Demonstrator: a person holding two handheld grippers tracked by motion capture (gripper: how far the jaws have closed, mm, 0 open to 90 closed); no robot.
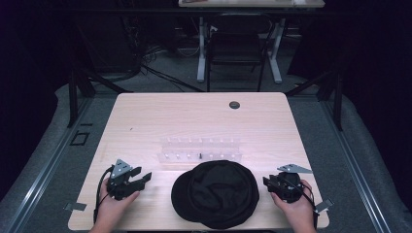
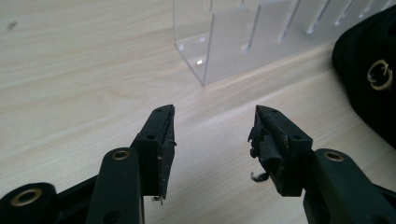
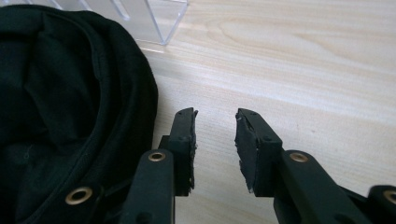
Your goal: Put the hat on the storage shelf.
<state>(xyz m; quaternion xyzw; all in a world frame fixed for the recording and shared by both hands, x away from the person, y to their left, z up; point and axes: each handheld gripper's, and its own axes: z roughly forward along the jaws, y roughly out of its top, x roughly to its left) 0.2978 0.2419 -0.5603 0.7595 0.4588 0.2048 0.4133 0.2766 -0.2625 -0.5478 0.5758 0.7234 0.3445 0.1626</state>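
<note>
A black cap (image 1: pixel 216 194) lies upside down at the near middle of the wooden table (image 1: pixel 145 121), its hollow facing up. Behind it stands a clear acrylic rack (image 1: pixel 200 150) with slots. My left gripper (image 1: pixel 144 178) rests on the table left of the cap, open and empty, and points toward the rack's corner (image 2: pixel 205 51); the cap's edge (image 2: pixel 369 79) lies at its right. My right gripper (image 1: pixel 267 183) sits right of the cap, open with nothing between its jaws. The cap (image 3: pixel 70 121) lies just left of the right gripper (image 3: pixel 215 116).
A dark round grommet (image 1: pixel 234 105) sits in the table's far side. Beyond the table stand a chair (image 1: pixel 235 46) and a white-legged desk (image 1: pixel 250 4). Bare wood lies on the far half and left part of the table.
</note>
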